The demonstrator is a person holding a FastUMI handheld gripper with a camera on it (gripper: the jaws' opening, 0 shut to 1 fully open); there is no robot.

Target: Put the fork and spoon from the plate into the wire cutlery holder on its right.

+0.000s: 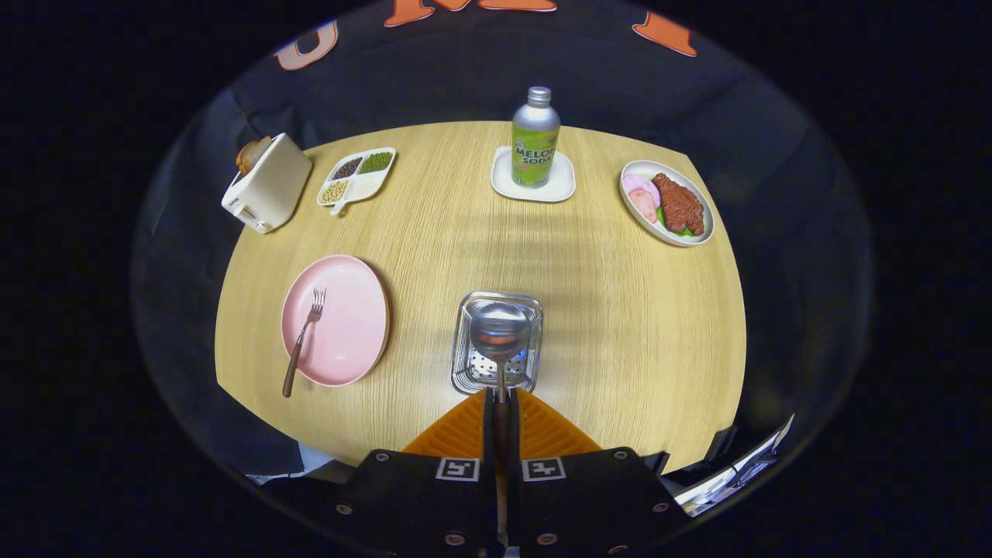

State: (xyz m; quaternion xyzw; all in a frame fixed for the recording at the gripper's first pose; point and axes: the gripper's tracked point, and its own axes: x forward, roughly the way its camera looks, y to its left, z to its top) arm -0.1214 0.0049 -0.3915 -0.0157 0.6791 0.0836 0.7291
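Gripper view first: the gripper [501, 395] is clamped tight on the handle of the spoon [500, 332], fingers pressed almost together around it, bowl end pointing forward and hanging right over the wire cutlery holder [465, 364]. Shiny rounded metal bowl, thin neck, darker handle. I'd guess it's light and stiff but slippery, so gripping the handle rather than the polished bowl looks like the sane choice, and it could still swivel in the pinch. The fork [305, 335], left of the holder, lies on the pink plate [349, 325] with its tines away from the gripper and its brown handle poking over the rim. That overhanging handle looks like the easy place to grab it
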